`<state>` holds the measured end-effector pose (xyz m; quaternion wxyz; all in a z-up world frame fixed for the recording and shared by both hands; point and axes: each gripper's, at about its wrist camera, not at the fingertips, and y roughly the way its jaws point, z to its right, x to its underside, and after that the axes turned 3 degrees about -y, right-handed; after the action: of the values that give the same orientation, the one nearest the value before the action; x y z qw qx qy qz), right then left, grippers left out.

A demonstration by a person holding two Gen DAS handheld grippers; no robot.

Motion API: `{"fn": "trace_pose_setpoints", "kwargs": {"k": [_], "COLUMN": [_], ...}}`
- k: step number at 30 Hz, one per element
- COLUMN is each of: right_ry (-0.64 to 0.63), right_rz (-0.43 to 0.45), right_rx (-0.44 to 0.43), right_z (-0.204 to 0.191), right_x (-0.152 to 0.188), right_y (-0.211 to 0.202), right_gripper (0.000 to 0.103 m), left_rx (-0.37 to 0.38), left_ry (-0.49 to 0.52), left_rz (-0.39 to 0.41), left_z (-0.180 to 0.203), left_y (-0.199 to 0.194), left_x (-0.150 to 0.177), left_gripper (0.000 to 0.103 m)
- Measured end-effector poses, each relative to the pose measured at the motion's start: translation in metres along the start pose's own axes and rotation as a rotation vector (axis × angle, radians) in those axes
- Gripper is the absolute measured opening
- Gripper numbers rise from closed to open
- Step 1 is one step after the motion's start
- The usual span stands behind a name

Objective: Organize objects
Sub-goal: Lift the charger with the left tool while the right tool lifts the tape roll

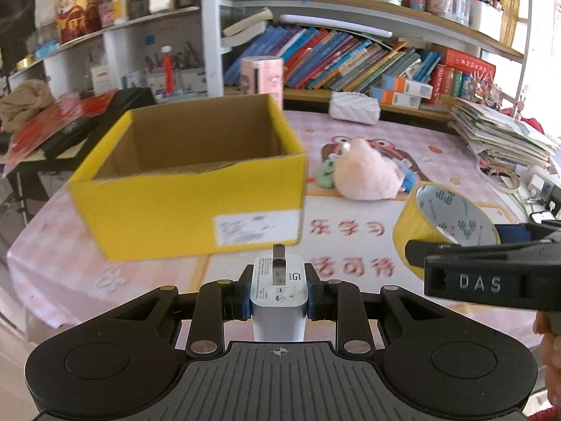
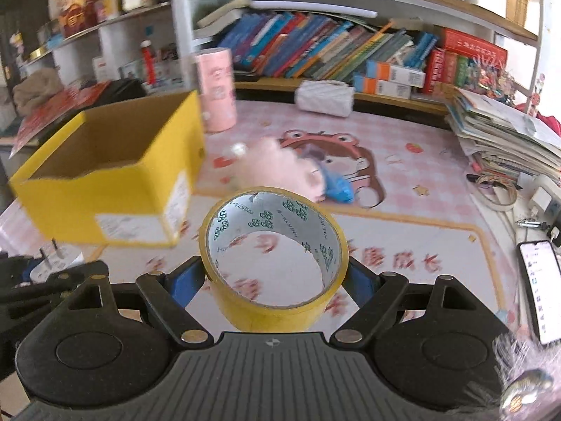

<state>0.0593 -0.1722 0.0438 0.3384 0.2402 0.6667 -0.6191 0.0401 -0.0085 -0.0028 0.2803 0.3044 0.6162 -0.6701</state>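
My left gripper (image 1: 278,293) is shut on a white charger plug (image 1: 278,298), its metal prongs pointing up and forward. Just beyond it stands an open yellow cardboard box (image 1: 191,217), also seen at the left in the right wrist view (image 2: 105,207). My right gripper (image 2: 275,280) is shut on a roll of yellow tape (image 2: 273,256), held above the pink table mat. In the left wrist view the tape roll (image 1: 443,222) and the right gripper's black finger (image 1: 491,280) show at the right. A pink plush toy (image 1: 368,172) lies on the mat behind.
A pink canister (image 2: 215,89) stands behind the box. A white pouch (image 2: 324,96) lies near the bookshelf (image 2: 333,49). A stack of papers (image 2: 505,133) sits at the right, with a phone (image 2: 540,287) and a power strip (image 2: 547,196) near the table's right edge.
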Motion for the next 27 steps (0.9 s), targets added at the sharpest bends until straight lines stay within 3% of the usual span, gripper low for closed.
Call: {"fn": "trace_pose_setpoints", "kwargs": {"k": [16, 27], "right_ry": [-0.024, -0.054], "right_rz": [-0.03, -0.016], "right_rx": [-0.08, -0.087], "right_z": [-0.101, -0.135], "right_x": [0.04, 0.04], "right_y": [-0.027, -0.036], "right_gripper": [0.083, 0.083], "left_rx": [-0.065, -0.066], "left_ry": [-0.039, -0.054], "left_rz": [-0.015, 0.023], "left_z": [-0.081, -0.107], "left_y": [-0.049, -0.063], "left_x": [0.043, 0.045], "left_gripper": [0.025, 0.025]}}
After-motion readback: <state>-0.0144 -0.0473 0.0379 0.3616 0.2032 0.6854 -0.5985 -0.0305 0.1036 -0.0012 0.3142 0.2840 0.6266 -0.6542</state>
